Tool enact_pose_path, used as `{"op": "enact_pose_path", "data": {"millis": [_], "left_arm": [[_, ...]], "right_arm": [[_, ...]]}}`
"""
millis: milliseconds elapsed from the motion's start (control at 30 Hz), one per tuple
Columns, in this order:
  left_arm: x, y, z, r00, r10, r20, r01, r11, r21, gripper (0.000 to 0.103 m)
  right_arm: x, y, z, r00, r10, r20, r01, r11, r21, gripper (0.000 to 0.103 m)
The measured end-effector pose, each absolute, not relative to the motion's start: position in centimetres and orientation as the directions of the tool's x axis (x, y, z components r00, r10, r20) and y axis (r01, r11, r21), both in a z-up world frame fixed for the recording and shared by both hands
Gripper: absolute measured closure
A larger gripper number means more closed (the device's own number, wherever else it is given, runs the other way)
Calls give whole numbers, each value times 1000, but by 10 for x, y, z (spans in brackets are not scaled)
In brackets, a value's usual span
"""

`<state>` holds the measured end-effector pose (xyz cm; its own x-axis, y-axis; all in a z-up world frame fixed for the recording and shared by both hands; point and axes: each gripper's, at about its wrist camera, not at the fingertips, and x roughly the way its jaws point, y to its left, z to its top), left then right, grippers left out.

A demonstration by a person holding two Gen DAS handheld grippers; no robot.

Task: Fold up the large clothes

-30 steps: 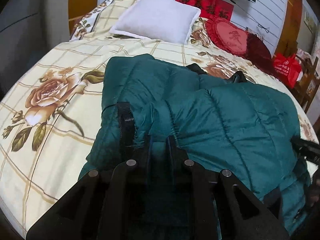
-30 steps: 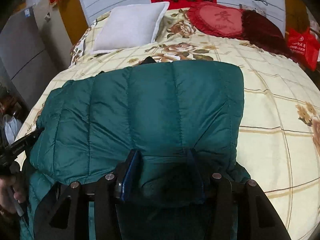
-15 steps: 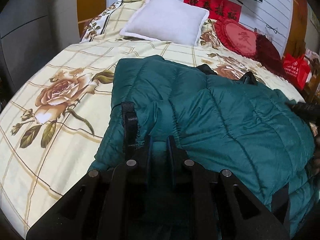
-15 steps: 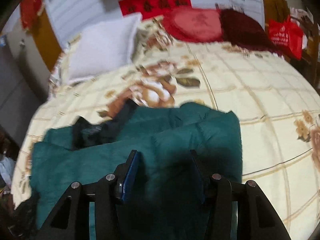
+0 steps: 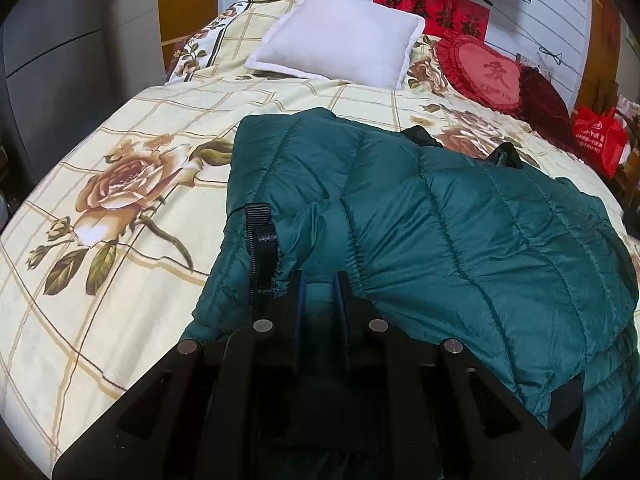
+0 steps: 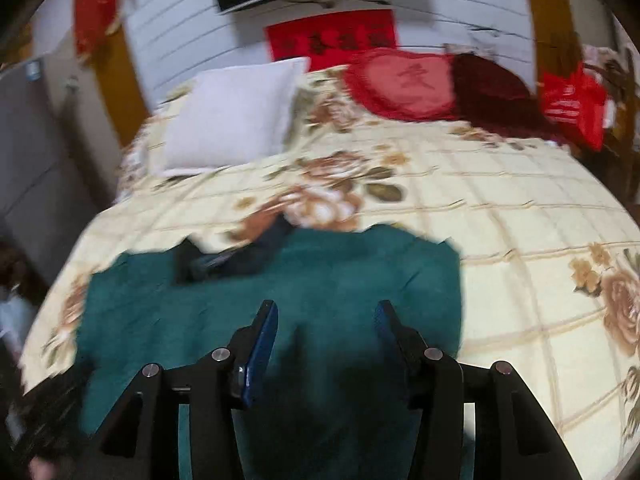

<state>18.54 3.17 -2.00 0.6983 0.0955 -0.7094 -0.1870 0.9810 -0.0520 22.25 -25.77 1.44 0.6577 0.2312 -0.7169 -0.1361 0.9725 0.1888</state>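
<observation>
A green quilted jacket (image 5: 460,220) lies doubled over at centre frame on the floral bed (image 5: 120,208), seemingly partway folded. The left claw (image 5: 318,284) is clamped on its near hem; the right claw (image 6: 326,320) hangs apart above it. Open bedspread lies left, right and beyond; a white pillow (image 5: 340,36) sits top centre.

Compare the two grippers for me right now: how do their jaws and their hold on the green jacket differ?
The left gripper has its jaws nearly together, pinching a fold of the green jacket; the right gripper has its jaws wide apart with nothing between them. The left view is sharp, the right view blurred. Both point across the jacket toward the white pillow.
</observation>
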Motion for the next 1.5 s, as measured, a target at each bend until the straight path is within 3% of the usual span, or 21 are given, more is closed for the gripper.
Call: {"op": "enact_pose_path", "data": {"millis": [67, 133, 400, 567, 700, 800, 900, 967, 1067, 1500], "left_arm": [[186, 31, -20, 698, 97, -709, -187, 981, -49, 89], [186, 32, -20, 699, 98, -708, -187, 981, -49, 89], [185, 31, -20, 699, 96, -709, -187, 981, -51, 89], [186, 34, -21, 700, 88, -709, -186, 981, -61, 89], [185, 33, -21, 698, 93, -710, -186, 981, -54, 89], [185, 33, -21, 696, 97, -711, -187, 981, -50, 89], [185, 31, -21, 696, 95, -712, -187, 981, -52, 89], [185, 32, -21, 696, 95, -711, -186, 981, -50, 89], [185, 31, -21, 696, 97, -712, -186, 981, -49, 89], [186, 32, -21, 697, 93, -711, -185, 981, -53, 89]], "right_arm": [[209, -246, 2, 627, 236, -743, -164, 972, 171, 54], [209, -238, -24, 573, 193, -797, -159, 980, 123, 45], [203, -243, -42, 597, 238, -766, -181, 970, 161, 36], [200, -244, -38, 611, 241, -754, -180, 970, 165, 35], [192, -232, -16, 663, 147, -734, -129, 988, 82, 35], [187, -219, -1, 685, 235, -690, -165, 972, 167, 35], [195, -194, -12, 627, 242, -740, -217, 967, 132, 34], [201, -185, -33, 577, 185, -795, -223, 973, 65, 26], [202, -190, -39, 587, 179, -789, -205, 976, 69, 18], [194, -192, -41, 618, 199, -761, -211, 974, 82, 16]]}}
